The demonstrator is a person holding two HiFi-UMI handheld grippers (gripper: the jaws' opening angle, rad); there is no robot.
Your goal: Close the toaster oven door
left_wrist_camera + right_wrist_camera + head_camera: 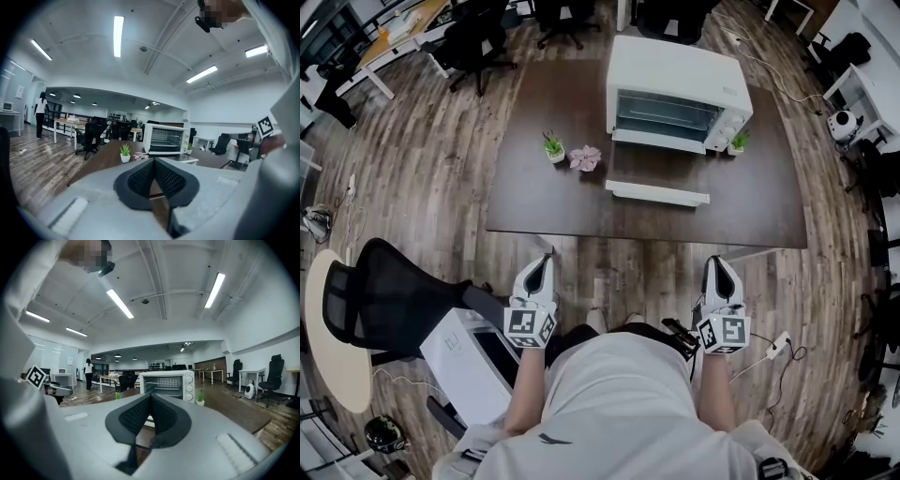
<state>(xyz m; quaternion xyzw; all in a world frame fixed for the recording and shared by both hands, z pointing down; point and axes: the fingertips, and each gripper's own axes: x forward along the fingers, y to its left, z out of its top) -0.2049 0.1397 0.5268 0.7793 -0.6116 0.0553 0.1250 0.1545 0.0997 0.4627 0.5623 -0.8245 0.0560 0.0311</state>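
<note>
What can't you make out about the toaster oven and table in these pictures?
Toaster oven knob settings: too small in every view.
Open door: right gripper view, mostly hidden behind the right gripper.
Pink object beside the potted plant: head view, too small to identify.

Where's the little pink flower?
In the head view, the pink flower sits on the brown table, just right of a small green plant and left of the toaster oven.
</note>
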